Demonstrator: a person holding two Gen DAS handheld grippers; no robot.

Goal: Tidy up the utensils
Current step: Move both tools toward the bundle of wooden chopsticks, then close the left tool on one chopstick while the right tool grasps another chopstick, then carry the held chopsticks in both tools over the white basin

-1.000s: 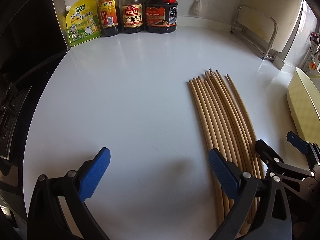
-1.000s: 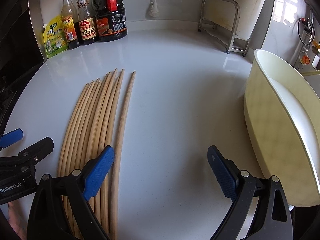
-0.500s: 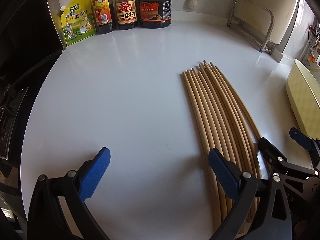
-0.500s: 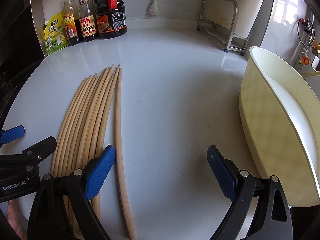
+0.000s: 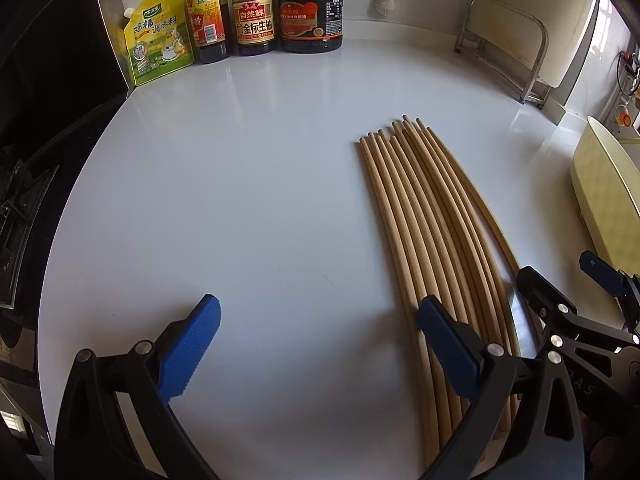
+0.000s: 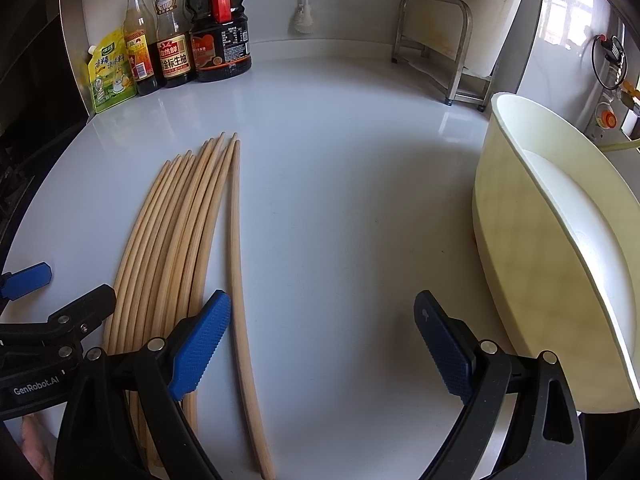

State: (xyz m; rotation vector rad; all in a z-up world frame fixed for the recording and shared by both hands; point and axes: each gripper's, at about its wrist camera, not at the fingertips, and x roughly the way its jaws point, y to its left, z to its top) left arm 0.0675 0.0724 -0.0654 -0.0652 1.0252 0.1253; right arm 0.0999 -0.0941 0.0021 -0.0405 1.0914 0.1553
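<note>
Right wrist view: chopsticks lie bundled on counter, one chopstick split off right; none in cream tub yet, so task looks barely begun. Right tongs & left tongs wide open, empty. Soy bottle label reads 金标生抽; left tongs arm reads GenRobot.AI.

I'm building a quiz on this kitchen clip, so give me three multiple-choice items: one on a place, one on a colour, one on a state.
1. Where do the chopsticks lie?
A. on the white counter
B. in the cream bin
C. on the metal rack

2. What colour are the pads of the right tongs?
A. red
B. blue
C. green

3. How do the left tongs stand?
A. shut on one chopstick
B. open, holding nothing
C. shut on a bottle

Key: 1 A, they rest flat on the counter; 2 B, both pads show blue; 3 B, a wide gap holds nothing.
</note>
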